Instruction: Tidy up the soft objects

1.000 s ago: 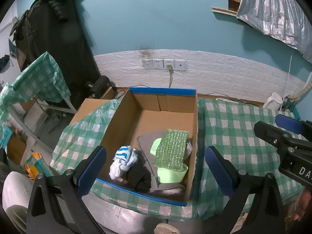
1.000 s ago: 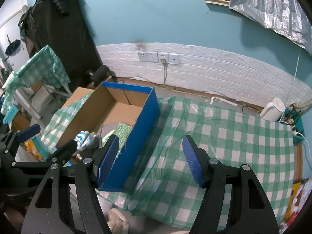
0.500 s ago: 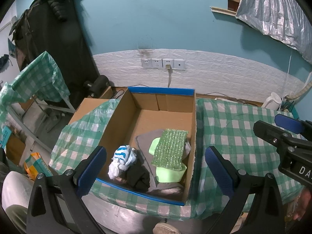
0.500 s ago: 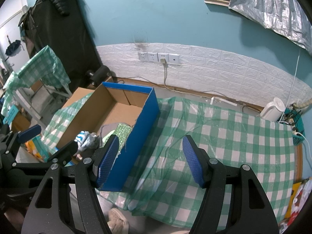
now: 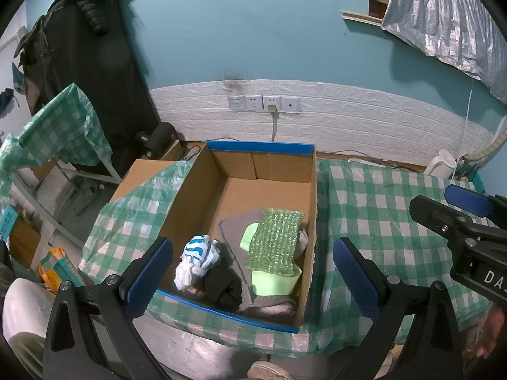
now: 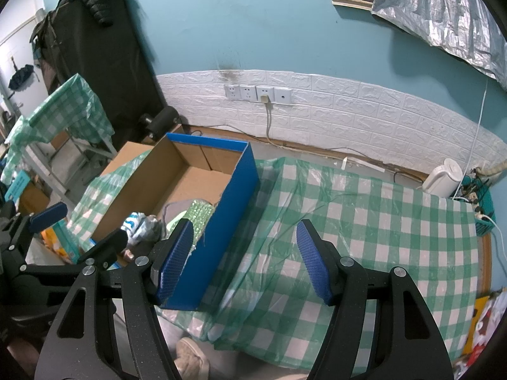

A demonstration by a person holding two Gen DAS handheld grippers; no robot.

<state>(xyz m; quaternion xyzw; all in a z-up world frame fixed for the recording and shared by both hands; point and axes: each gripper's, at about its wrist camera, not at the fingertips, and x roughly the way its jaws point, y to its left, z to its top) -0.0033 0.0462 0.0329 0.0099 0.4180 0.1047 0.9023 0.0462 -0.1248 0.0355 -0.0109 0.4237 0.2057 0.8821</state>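
Soft objects lie piled at the near end of the cardboard box (image 5: 202,190): a green bubble-wrap sheet (image 5: 275,241) atop a grey cloth (image 5: 236,226), a blue-and-white rag (image 5: 197,261) beside them. Left gripper (image 5: 250,275) and right gripper (image 6: 244,261) hover with fingers spread, empty, over the checkered worktop (image 6: 364,237).

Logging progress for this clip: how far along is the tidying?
Looks nearly finished: the striped cloth, dark cloth, grey cloth and green bubble wrap lie in the box. The left gripper and right gripper are open, empty. No soft items remain on the tablecloth.
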